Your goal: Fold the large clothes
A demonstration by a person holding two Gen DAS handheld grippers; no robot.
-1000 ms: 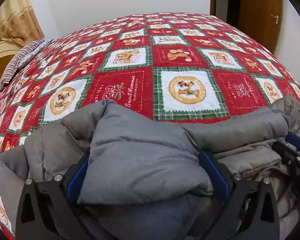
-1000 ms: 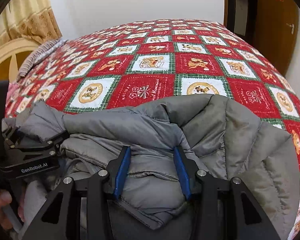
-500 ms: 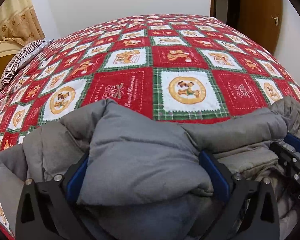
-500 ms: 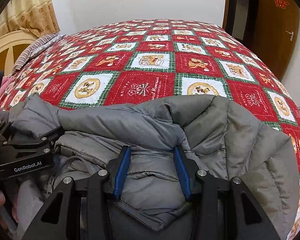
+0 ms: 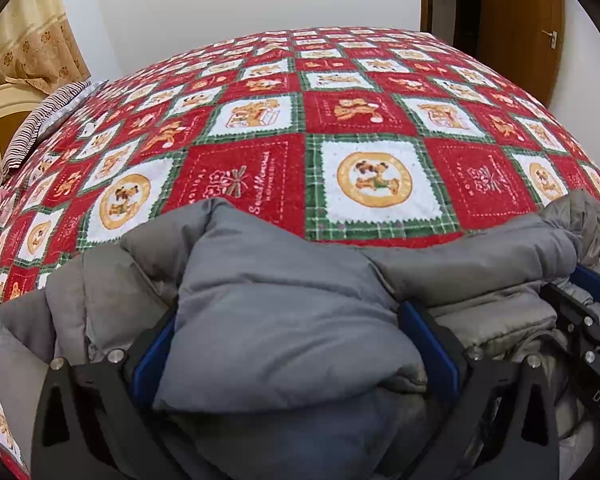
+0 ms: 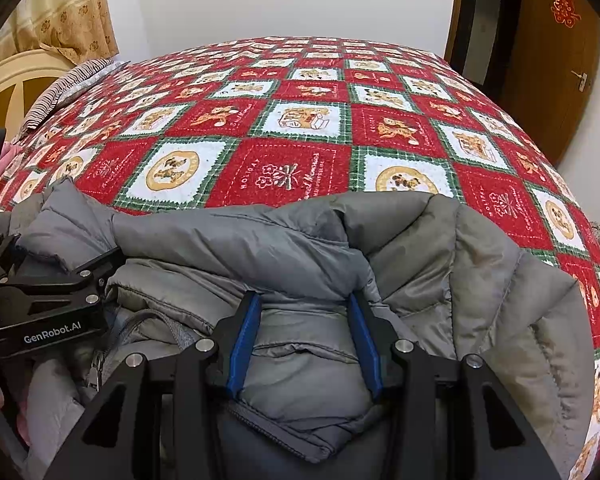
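Both hands are clamped on: the left gripper bites a thick fold of the grey jacket, the right gripper pinches another fold alongside. The jacket sits bunched at the near edge of the bed, on the red patchwork blanket.

The right gripper is turning a little, with the jacket fold between its pads. In its view the jacket's left end is now sitting higher, and the door is showing more than before.
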